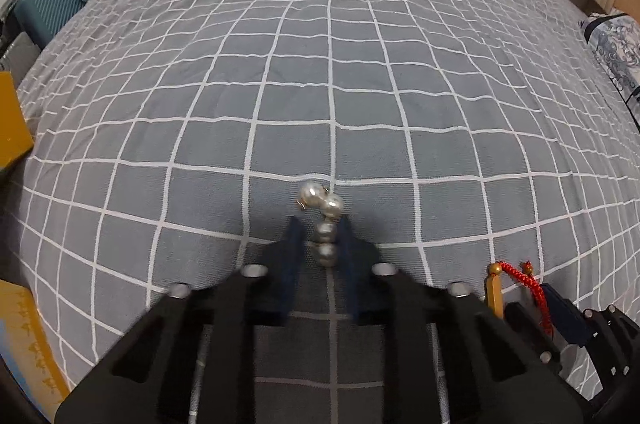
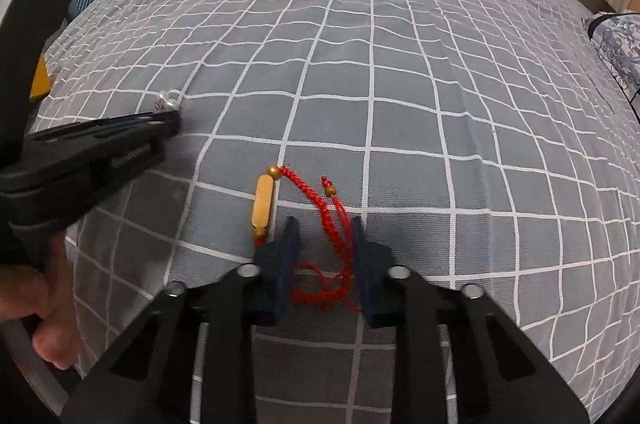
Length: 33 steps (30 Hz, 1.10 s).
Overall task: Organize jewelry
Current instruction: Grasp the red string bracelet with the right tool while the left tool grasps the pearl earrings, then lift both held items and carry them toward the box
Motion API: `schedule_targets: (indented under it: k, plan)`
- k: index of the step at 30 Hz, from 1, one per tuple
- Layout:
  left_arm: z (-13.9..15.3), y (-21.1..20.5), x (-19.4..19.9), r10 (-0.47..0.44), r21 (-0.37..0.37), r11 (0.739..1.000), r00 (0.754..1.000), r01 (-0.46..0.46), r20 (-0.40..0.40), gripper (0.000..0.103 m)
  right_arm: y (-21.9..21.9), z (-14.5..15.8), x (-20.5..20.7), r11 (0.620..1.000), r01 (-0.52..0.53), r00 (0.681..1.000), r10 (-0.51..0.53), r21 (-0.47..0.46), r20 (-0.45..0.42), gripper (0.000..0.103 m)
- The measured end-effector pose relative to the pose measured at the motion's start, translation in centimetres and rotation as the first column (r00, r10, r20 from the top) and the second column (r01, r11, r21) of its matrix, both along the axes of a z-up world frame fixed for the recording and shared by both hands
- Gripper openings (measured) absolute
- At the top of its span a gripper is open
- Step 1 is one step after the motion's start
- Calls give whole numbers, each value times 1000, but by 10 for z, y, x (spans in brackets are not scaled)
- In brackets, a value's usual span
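Note:
A pearl bracelet [image 1: 325,220] of large silvery beads sits between the blue fingers of my left gripper [image 1: 320,224], which is shut on it; its end beads stick out past the tips and also show in the right wrist view [image 2: 167,101]. A red braided cord bracelet [image 2: 320,208] with a gold bar [image 2: 263,202] and gold beads lies on the grey checked bedspread [image 2: 400,84]. My right gripper [image 2: 324,228] is open with its fingers on either side of the red cord. The bracelet also shows in the left wrist view [image 1: 520,276].
A yellow box edge [image 1: 12,120] lies at the left of the bed. A teal suitcase [image 1: 48,4] stands beyond the bed's far left corner. A blue patterned pillow [image 1: 616,52] lies at the right. My left gripper body [image 2: 80,152] and hand fill the left side.

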<state>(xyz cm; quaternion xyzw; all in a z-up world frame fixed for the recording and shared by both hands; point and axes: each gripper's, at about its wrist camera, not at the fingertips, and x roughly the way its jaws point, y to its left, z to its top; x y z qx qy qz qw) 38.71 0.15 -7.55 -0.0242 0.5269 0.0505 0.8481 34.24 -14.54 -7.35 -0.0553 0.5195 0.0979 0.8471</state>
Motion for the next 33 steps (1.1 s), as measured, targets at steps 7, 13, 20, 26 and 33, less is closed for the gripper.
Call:
schedule_targets:
  k: [7, 13, 20, 26, 33]
  plan:
    - [7, 4, -2, 4, -24, 1000, 1000, -4, 5, 11, -3, 5, -1, 1000, 18, 1000, -18, 2, 22, 4]
    - [23, 1, -7, -2, -32, 999, 999, 3, 40, 11, -5, 11, -4, 1000, 26, 999, -26, 9, 43, 4]
    - [43, -1, -20, -4, -36, 999, 997, 7, 83, 11, -6, 29, -11, 998, 57, 993, -57, 8, 100, 5]
    - [54, 0, -35, -4, -29, 1000, 995, 7, 105, 11, -8, 48, -19, 997, 80, 984, -81, 14, 155, 5]
    - [71, 1, -55, -9, -18, 1000, 990, 12, 140, 11, -9, 70, -32, 995, 98, 972, -101, 23, 212, 5]
